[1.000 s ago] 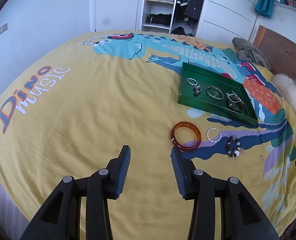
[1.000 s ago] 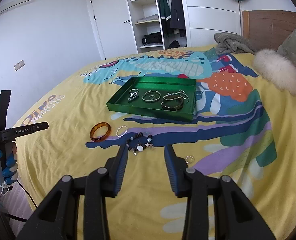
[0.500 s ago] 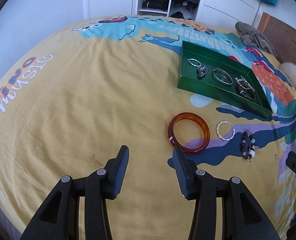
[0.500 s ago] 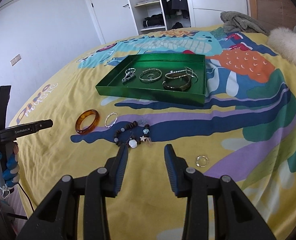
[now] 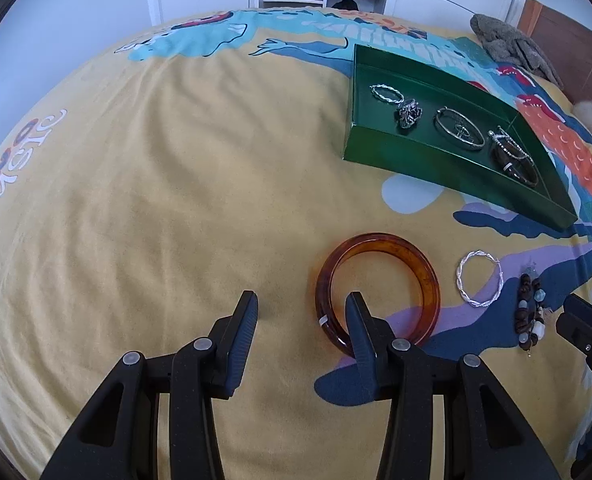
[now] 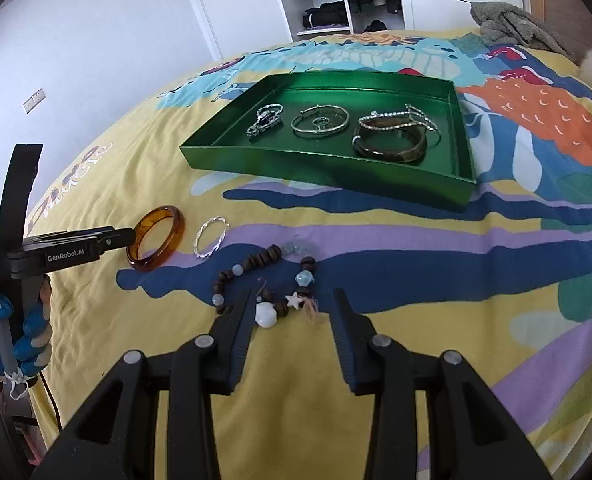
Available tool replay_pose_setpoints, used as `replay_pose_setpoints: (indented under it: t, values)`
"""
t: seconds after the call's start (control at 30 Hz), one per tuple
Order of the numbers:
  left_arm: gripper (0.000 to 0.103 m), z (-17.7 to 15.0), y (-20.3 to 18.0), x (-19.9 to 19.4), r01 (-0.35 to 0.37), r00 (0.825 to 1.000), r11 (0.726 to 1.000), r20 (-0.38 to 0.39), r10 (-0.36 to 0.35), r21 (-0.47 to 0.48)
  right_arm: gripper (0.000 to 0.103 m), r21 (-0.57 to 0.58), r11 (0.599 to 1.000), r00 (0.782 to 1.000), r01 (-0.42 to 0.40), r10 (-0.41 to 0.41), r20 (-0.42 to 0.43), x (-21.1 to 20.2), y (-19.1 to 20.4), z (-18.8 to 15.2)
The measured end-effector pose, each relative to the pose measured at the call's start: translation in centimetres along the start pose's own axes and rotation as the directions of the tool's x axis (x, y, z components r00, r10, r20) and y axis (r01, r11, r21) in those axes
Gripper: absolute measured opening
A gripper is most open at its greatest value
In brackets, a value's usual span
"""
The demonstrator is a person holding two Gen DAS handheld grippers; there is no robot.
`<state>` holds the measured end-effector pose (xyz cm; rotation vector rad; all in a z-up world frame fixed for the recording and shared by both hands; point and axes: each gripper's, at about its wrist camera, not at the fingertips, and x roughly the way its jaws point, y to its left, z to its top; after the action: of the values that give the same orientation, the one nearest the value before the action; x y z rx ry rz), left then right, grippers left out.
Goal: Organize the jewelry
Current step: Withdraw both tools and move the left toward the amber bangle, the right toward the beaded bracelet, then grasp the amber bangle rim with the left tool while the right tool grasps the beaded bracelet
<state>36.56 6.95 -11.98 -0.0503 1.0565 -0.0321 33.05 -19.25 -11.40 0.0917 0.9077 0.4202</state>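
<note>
A: Jewelry, loose pieces, lying on the yellow bedspread [image 6: 376, 360] in front of the green tray [image 6: 320, 158]. Left to right in the right wrist view: amber bangle [image 6: 157, 238], twisted silver bangle [image 6: 211, 237], beaded bracelet [image 6: 265, 284]. Tray already holds several silver pieces and a dark bangle [image 6: 390, 144].

B: State of the tongs?

A: Left tongs [image 5: 300, 310] part open, nothing between them. One finger sits over the near rim of the amber bangle [image 5: 378, 288]; contact cannot be told. Right tongs [image 6: 291, 306] part open too, empty, poised just short of the beaded bracelet's shell charm.

B: Handling, amber bangle?

A: Looks like rigid resin, thick-walled, glossy. Judged light but slick. It lies flat on soft bedding, so a pinch across the band, one finger inside the hoop and one outside, seems the sound hold. Bedding gives, which should let a finger get under the rim.

B: Twisted silver one [image 5: 479, 278]?

A: Thin wire hoop, likely stiff but easily bent. Little to grip; take it across the wire, gently.

B: Beaded bracelet?

A: Strung wooden and pale beads with a star and a shell. Limp; it will drape and swing. Best hold is probably a run of the dark beads, not the dangling charms, which may snag or slip.

B: Risk?

A: The slick bangle sliding out of the pads.
</note>
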Motion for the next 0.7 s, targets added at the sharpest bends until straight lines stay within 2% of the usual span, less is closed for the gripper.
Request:
replay_pose_setpoints:
  t: [0.1, 0.53, 0.7]
  values:
    - [0.045, 0.0, -0.1, 0.8, -0.004, 1.000, 1.000, -0.011, 0.004, 0.009, 0.044, -0.013, 1.000, 1.000, -0.004, 0.004, -0.009, 1.1, 0.2, 0.4]
    - [0.045, -0.2, -1.0, 2.2, -0.029, 1.000, 0.998, -0.008, 0.030, 0.059, 0.043, -0.066, 0.998, 0.998, 0.007, -0.011, -0.069, 4.5, 1.1, 0.1]
    - [0.040, -0.2, -1.1, 2.2, -0.024, 1.000, 0.998, 0.000, 0.024, 0.063, 0.017, -0.058, 0.998, 0.997, 0.002, -0.007, -0.076, 4.6, 0.9, -0.2]
